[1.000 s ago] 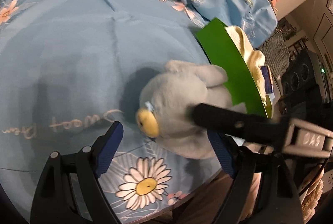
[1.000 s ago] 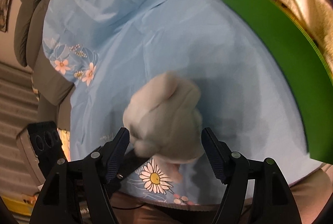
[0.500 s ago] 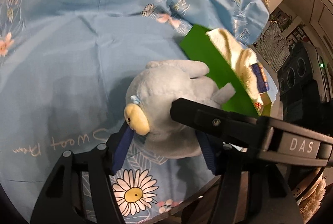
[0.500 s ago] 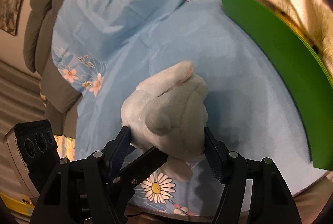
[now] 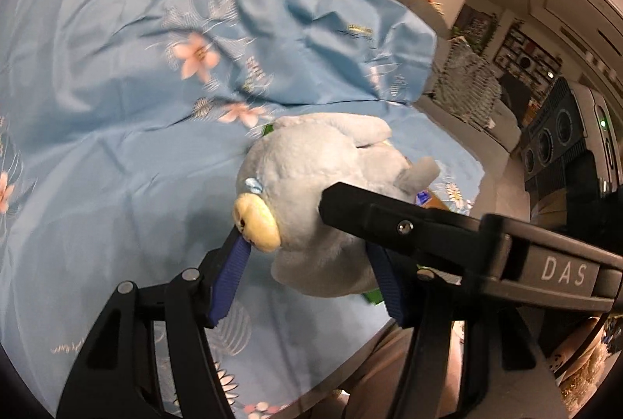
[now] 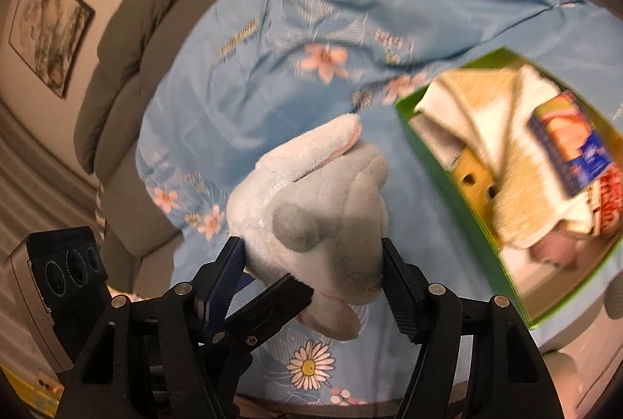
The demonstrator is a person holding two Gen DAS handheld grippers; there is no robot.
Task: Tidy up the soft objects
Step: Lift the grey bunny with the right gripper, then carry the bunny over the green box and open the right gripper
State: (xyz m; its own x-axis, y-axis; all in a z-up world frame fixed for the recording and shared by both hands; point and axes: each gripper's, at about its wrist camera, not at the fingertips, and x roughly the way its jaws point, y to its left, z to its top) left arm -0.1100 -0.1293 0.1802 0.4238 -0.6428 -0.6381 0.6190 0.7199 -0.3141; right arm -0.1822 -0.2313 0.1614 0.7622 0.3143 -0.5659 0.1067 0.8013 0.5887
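Both grippers clamp the same pale grey-blue plush toy (image 5: 319,185) and hold it up off the blue floral sheet (image 5: 117,115). In the left wrist view the left gripper (image 5: 307,263) has its blue pads (image 5: 229,271) pressed into the toy's sides, one just under the cream-yellow snout (image 5: 255,220) and the other at the lower flank. Its jaws closed in within the last second and then held, and the toy fills the gap between them. A black finger of the right gripper (image 5: 389,220) crosses in from the right and lies against the toy's body – its housing carries white letters.

From the right wrist view the right gripper (image 6: 313,267) grips the toy (image 6: 311,208) from the opposite end, pads dug into the fur on both sides at a middling width. A dark grey round patch (image 6: 294,226) faces the camera, and a long ear with a pink edge (image 6: 331,136) points up and away. A black finger of the left gripper (image 6: 268,302) pushes in underneath from the lower left.

To the right of the toy, resting on the sheet, sits a green box (image 6: 447,177) (already part filled) – cream towels (image 6: 502,131) and a blue and red packet (image 6: 576,146) lie inside it. The toy hangs beside the box's near wall, not over its opening. Grey sofa cushions (image 6: 136,29) rise behind the sheet, with framed pictures (image 6: 50,25) on the wall above.
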